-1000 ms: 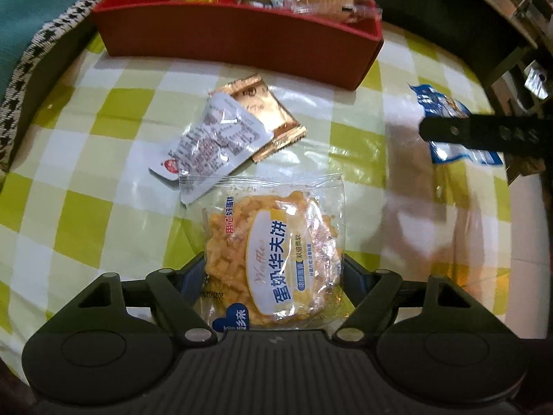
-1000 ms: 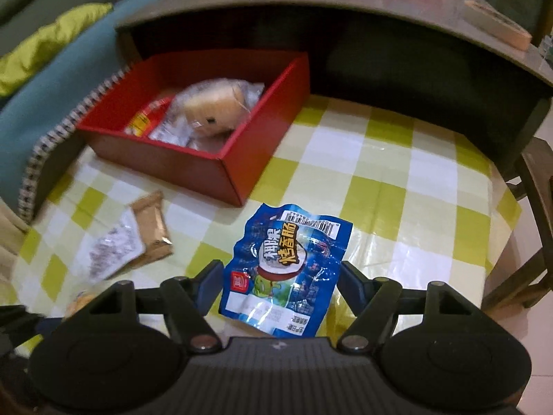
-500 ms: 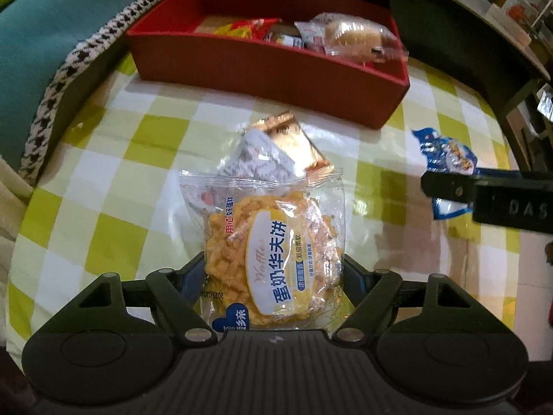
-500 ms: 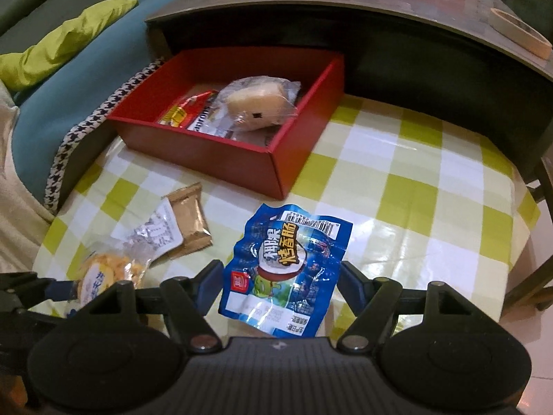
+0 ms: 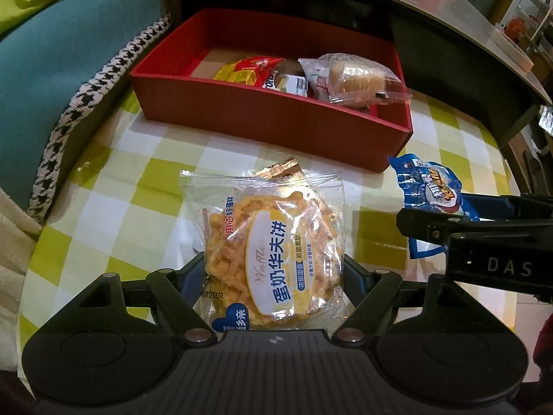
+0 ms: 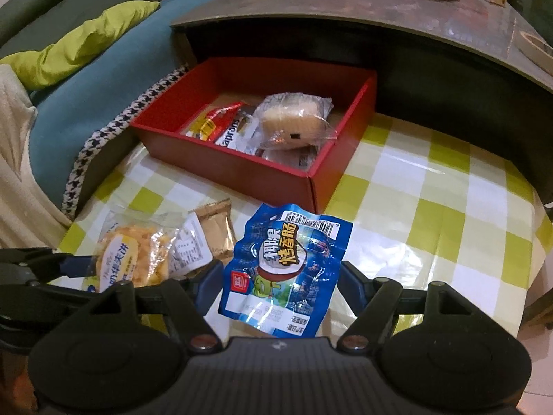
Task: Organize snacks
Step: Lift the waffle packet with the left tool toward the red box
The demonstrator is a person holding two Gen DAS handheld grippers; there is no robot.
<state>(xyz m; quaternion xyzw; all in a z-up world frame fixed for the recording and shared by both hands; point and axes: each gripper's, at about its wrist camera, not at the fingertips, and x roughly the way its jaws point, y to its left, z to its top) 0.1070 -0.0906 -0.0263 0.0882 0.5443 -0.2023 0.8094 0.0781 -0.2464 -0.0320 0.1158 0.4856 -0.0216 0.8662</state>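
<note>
My left gripper is shut on a clear waffle packet and holds it above the checked tablecloth. My right gripper is shut on a blue snack packet, also lifted; the blue packet shows in the left wrist view too. A red box stands at the back with several snacks in it, among them a wrapped cake. It also shows in the right wrist view. A gold packet and a white packet lie on the cloth before the box.
A dark low shelf under a grey tabletop rises behind the box. A teal cushion with houndstooth trim borders the table's left. The table's right edge drops to the floor.
Both grippers have risen with their packets and moved toward the red box. The waffle packet has left the cloth; more of the box's inside shows.
</note>
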